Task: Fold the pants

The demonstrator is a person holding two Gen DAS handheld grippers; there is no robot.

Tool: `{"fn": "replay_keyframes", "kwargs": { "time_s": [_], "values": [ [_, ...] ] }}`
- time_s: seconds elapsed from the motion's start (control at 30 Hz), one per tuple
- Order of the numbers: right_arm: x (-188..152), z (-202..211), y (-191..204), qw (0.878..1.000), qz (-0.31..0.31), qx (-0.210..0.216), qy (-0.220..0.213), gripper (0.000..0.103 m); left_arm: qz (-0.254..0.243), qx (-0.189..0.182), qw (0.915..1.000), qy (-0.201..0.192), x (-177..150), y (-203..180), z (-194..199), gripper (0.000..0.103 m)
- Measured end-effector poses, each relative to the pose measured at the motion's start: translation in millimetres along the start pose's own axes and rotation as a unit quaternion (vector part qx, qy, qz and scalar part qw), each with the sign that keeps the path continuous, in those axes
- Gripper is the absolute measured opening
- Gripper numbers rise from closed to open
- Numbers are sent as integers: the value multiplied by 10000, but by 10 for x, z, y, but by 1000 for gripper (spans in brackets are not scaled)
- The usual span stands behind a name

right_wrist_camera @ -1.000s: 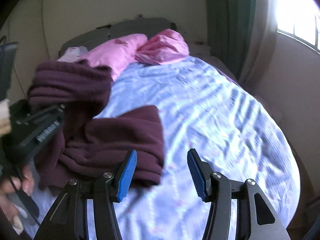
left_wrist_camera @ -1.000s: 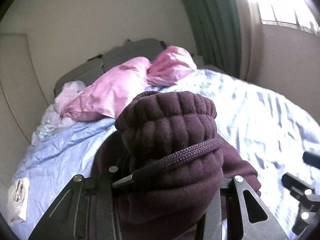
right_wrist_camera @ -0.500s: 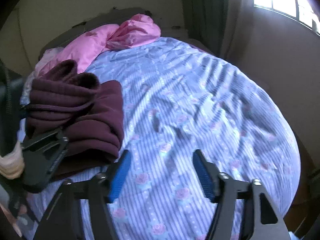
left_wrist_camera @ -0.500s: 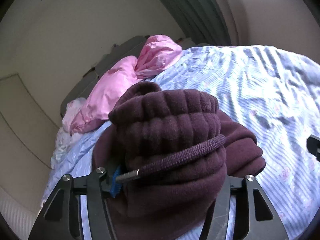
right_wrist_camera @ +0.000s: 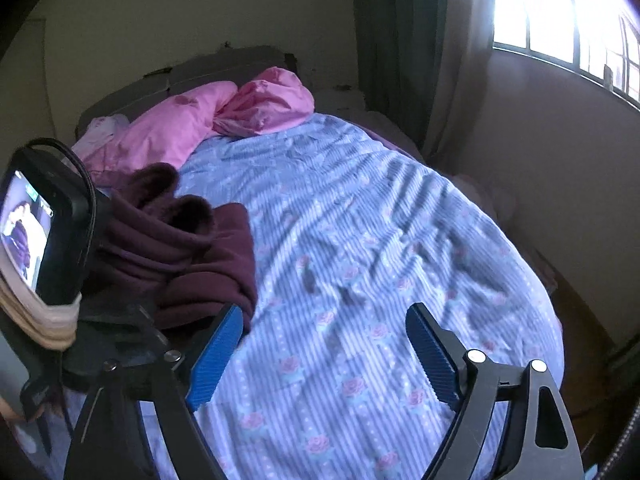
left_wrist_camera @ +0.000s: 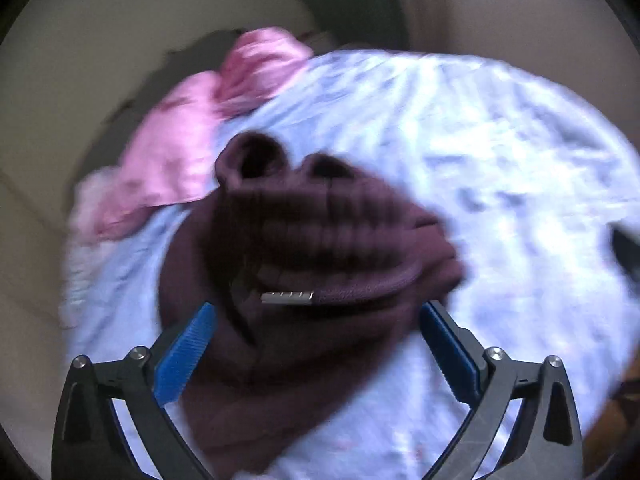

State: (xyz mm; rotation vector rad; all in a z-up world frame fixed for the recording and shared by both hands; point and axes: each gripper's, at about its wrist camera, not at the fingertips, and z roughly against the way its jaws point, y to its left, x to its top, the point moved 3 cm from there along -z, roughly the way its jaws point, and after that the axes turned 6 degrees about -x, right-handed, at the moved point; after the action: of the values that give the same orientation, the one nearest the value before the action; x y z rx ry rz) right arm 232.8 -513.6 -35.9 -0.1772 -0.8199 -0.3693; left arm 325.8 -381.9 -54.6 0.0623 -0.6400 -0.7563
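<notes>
Maroon pants (left_wrist_camera: 304, 240) lie between the left gripper (left_wrist_camera: 316, 344)'s opening, unpressing jaws.

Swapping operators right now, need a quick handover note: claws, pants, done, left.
Left claw: jaws opening, maroon pants between the pads but not pinched.
Right claw: jaws opening, nothing between them, over the striped bedsheet.
Pants: bundled in a thick stack on the sheet near the pink pillows, cuffs up top, drawstring loose across the front.
Done: folded up and let go.
Left: probably tidy the stack and tuck the drawstring.
</notes>
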Motion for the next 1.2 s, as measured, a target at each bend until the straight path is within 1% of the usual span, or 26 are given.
{"fn": "replay_keyframes", "kwargs": {
  "time_s": [0.03, 0.07, 0.17, 0.23, 0.3, 0.33, 0.37, 0.4, 0.43, 0.57, 0.63, 0.73, 0.8, 0.87, 0.93, 0.97, 1.03, 1.07, 1.1, 1.13, 1.2],
  "values": [
    [1, 30, 19, 10000, 12, 22, -9, 89, 66, -272, 9996, -2, -6, 1, 54, 103],
    [3, 61, 35, 10000, 28, 42, -30, 92, 119, -414, 9991, -49, -23, 17, 120, 103],
    [21, 205, 58, 9999, 50, 10, -150, 97, 128, -379, 9986, -350, -109, 134, 291, 103],
    [52, 293, 71, 9996, 93, 6, -273, 98, 321, -462, 9972, -502, -225, 281, 391, 103],
    [95, 368, 114, 9991, 158, 86, -387, 100, 782, -818, 9911, -707, -382, 535, 508, 103],
    [117, 378, 133, 9989, 168, 143, -418, 101, 1008, -998, 9865, -822, -437, 668, 563, 103],
    [147, 393, 169, 9986, 173, 231, -451, 102, 1230, -1083, 9823, -908, -500, 800, 607, 103],
    [188, 407, 230, 9979, 192, 387, -491, 102, 1439, -1099, 9784, -996, -563, 929, 648, 103],
    [213, 410, 270, 9974, 210, 463, -513, 102, 1544, -1085, 9765, -1043, -587, 1009, 661, 103],
    [397, 395, 547, 9925, 289, 950, -711, 102, 1834, -907, 9734, -1030, -768, 1366, 670, 103],
    [491, 338, 717, 9903, 449, 1140, -650, 102, 1885, -730, 9731, -1106, -817, 1459, 681, 103],
    [614, 263, 968, 9893, 664, 1146, -614, 102, 1951, -606, 9714, -1209, -862, 1549, 709, 103],
    [736, 163, 1150, 9903, 769, 1022, -540, 102, 2151, -596, 9663, -1280, -906, 1625, 711, 103],
    [835, 52, 1328, 9885, 991, 1067, -416, 102, 2243, -652, 9633, -1324, -940, 1681, 665, 103],
    [914, -62, 1466, 9872, 1115, 1103, -282, 101, 2279, -609, 9636, -1261, -991, 1711, 574, 103],
    [967, -157, 1573, 9861, 1211, 1123, -163, 99, 2345, -589, 9628, -1207, -1041, 1728, 511, 103],
    [1010, -306, 1683, 9851, 1277, 1154, 29, 89, 2469, -627, 9605, -1125, -1132, 1750, 398, 103],
    [1033, -405, 1736, 9851, 1262, 1156, 158, 81, 2523, -663, 9598, -1040, -1184, 1759, 321, 103],
    [1046, -537, 1812, 9848, 1255, 1150, 350, 77, 2550, -696, 9594, -981, -1216, 1758, 266, 103],
    [1039, -611, 1841, 9844, 1259, 1147, 451, 74, 2580, -721, 9588, -948, -1251, 1757, 224, 103],
    [1016, -800, 1928, 9829, 1213, 1196, 701, 61, 2603, -723, 9584, -921, -1303, 1742, 161, 103]
  ]
}}
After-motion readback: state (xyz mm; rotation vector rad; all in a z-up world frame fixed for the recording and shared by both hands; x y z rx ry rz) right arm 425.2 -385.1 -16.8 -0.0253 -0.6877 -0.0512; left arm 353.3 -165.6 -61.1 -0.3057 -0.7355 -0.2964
